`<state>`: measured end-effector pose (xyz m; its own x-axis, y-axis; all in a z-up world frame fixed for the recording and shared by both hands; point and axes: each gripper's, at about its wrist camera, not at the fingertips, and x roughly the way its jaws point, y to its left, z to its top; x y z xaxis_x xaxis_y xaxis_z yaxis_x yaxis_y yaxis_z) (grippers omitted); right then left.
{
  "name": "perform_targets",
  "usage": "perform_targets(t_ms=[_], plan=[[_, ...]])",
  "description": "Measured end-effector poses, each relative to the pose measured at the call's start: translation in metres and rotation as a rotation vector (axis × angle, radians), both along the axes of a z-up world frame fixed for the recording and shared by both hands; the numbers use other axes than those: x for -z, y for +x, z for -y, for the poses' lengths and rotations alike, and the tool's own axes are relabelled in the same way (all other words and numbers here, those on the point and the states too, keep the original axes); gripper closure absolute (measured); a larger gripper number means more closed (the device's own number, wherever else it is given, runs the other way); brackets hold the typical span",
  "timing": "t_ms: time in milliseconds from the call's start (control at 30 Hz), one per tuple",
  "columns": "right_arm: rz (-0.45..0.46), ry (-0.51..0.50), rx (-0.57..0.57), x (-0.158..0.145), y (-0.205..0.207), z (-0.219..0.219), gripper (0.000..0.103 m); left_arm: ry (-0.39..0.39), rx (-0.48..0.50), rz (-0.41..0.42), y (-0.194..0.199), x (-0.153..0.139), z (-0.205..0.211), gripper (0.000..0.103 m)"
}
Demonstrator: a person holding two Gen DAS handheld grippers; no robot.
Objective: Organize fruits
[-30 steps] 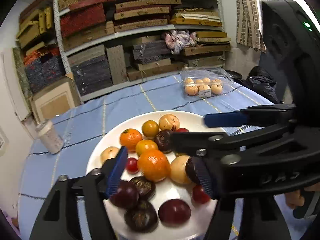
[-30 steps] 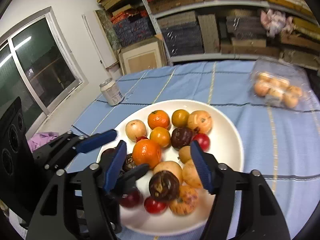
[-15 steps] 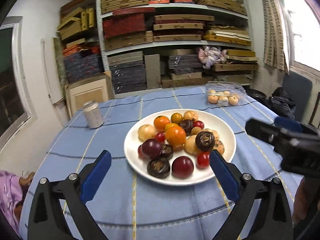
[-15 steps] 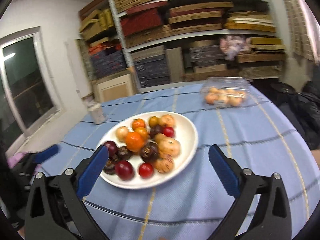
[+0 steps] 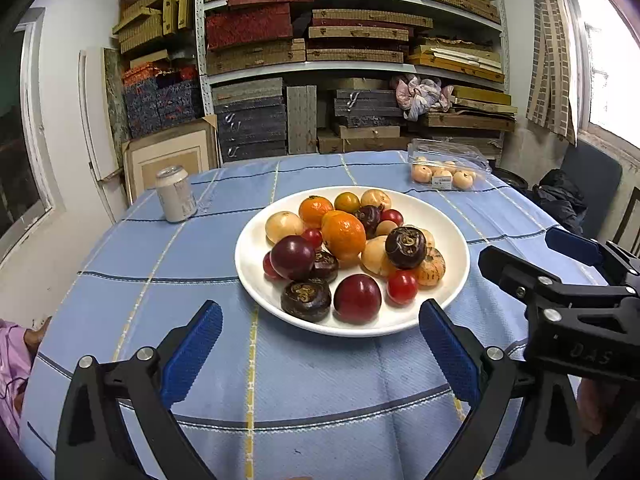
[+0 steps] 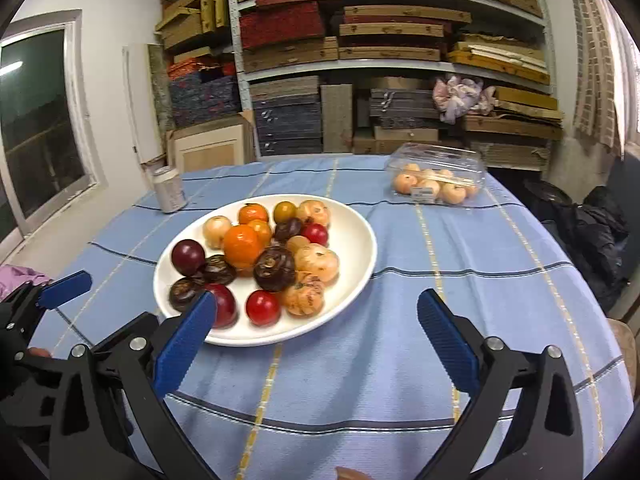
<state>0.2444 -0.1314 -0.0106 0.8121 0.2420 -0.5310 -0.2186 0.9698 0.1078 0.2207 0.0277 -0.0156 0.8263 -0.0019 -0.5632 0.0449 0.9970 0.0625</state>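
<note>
A white plate (image 5: 452,236) (image 6: 356,240) in the middle of the blue checked table holds several fruits: oranges (image 5: 343,234), dark purple plums (image 5: 292,257), red cherry tomatoes (image 5: 401,287), pale peach-coloured fruits and dark brown water chestnuts (image 5: 405,242). My left gripper (image 5: 320,346) is open and empty, held back from the plate's near rim. My right gripper (image 6: 316,340) is open and empty, to the right of the plate and near its front edge. It also shows in the left wrist view (image 5: 560,276) at the right.
A clear plastic box of pale fruits (image 5: 446,166) (image 6: 436,178) lies at the back right of the table. A drink can (image 5: 175,193) (image 6: 169,189) stands at the back left. Shelves of boxes fill the wall behind. The table edge curves close in front.
Both grippers have pulled back and up from the plate, where they were low over the fruit a second ago. Both have opened wider. The fruits stay on the plate.
</note>
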Motion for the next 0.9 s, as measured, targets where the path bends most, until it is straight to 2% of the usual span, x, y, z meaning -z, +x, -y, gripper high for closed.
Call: perform_targets(t_ms=[200,367,533,667,767,900], plan=[[0.012,0.008,-0.019,0.000,-0.002,-0.001,0.004,0.005,-0.006,0.001,-0.002,-0.001,0.002,0.004],[0.008,0.018,-0.026,-0.001,-0.004,-0.002,0.004,-0.027,0.021,-0.010,-0.005,0.002,0.005,0.004],[0.015,0.018,-0.029,-0.001,-0.006,-0.003,0.004,-0.024,0.032,0.023,-0.011,0.001,0.007,0.004],[0.019,0.017,-0.027,-0.002,-0.008,-0.003,0.004,-0.036,0.036,0.014,-0.009,0.001,0.006,0.004],[0.020,0.028,-0.024,-0.003,-0.008,0.000,0.004,-0.051,0.019,0.005,-0.007,0.001,0.002,0.004],[0.027,0.038,-0.020,-0.005,-0.008,0.001,0.004,-0.033,-0.020,0.033,-0.009,-0.001,-0.002,0.004]])
